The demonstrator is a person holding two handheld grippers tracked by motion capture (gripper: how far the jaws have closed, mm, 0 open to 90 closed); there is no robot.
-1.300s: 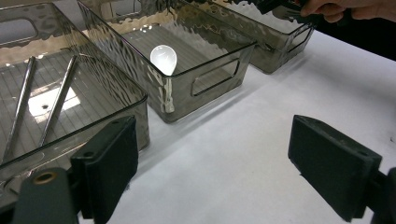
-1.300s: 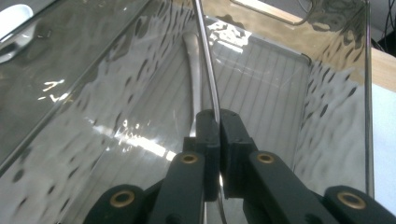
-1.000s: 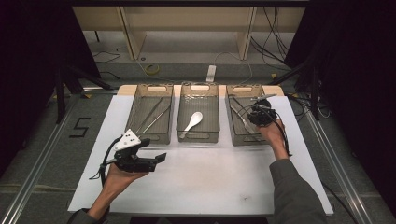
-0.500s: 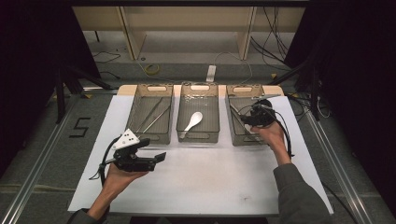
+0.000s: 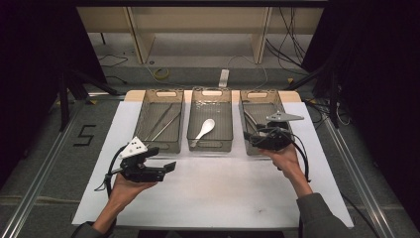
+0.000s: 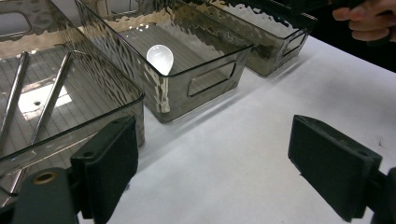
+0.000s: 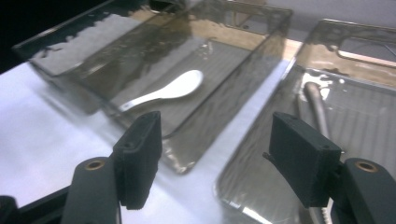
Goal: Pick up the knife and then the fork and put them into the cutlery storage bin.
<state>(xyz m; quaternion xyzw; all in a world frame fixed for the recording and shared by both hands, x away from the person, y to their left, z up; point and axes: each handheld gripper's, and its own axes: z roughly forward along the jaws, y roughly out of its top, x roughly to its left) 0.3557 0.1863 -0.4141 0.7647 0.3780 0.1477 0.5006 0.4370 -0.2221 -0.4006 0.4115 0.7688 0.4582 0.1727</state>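
Hovering our right gripper (image 5: 253, 138) over the right bin's (image 5: 246, 111) near end — jaws just opened, empty, utensil (image 7: 318, 108) dropped — left gripper (image 5: 166, 167) waits wide.

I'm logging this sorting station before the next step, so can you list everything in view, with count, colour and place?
Bins: three, clear smoky grey, side by side at the table's far edge.
Chopsticks: a pair, metal, in the left bin.
Spoon: one, white, in the middle bin.
Metal cutlery: silver, in the right bin; count unclear.
Table cover: one, white, under the bins.
Left gripper: black, jaws open, held over the cover before the left bin.
Right gripper: black, jaws just opened with nothing between them, at the right bin's near end.
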